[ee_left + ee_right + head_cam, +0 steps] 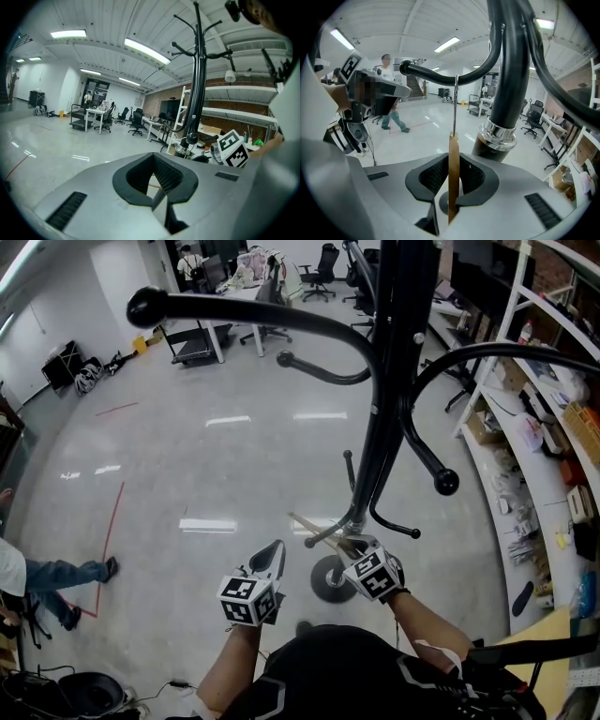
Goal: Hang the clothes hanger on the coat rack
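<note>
The right gripper (452, 201) is clamped on the wooden bar of the clothes hanger (453, 173), held edge-on just beside the pole of the coat rack (511, 84), on the side nearer the person. The hanger's hook wire (455, 103) stands straight up from the bar and reaches the ball-tipped arm (440, 75) that curves out from the pole. Whether the hook's bend has already cleared that arm is hard to tell, since its top merges with the dark tube.

The left gripper (157, 187) hangs further out from the pole, jaws closed on nothing.

To do this step well, lift until the bend sits plainly above the arm, then lower it on close to the pole, away from the ball end. Hold the bar upright so the wire doesn't twist, and release only once the arm carries the weight
</note>
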{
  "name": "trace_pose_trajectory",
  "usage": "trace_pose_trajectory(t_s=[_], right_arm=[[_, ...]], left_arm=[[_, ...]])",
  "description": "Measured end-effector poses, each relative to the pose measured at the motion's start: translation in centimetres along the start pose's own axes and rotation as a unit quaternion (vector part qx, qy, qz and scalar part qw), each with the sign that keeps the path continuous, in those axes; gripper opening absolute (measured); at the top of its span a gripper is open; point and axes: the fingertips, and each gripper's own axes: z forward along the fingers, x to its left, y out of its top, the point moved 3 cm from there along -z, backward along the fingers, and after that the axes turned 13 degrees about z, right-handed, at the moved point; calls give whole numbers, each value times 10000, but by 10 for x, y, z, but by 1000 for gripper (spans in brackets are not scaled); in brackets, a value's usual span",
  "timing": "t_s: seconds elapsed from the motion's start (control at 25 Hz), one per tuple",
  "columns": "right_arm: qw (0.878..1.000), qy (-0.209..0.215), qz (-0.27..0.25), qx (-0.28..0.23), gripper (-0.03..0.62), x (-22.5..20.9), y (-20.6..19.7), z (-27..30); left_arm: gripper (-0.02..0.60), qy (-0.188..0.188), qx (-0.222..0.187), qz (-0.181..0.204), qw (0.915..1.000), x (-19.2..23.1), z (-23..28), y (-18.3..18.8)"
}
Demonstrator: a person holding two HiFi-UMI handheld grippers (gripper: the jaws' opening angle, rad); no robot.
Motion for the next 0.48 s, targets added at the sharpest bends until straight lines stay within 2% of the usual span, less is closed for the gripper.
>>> trace_pose_trajectory(t_s=[0.48], right_arm=[[10000, 8, 71, -10, 58, -2, 2, 0]], left_arm=[[0, 115, 32, -32, 9999, -3, -11, -5]])
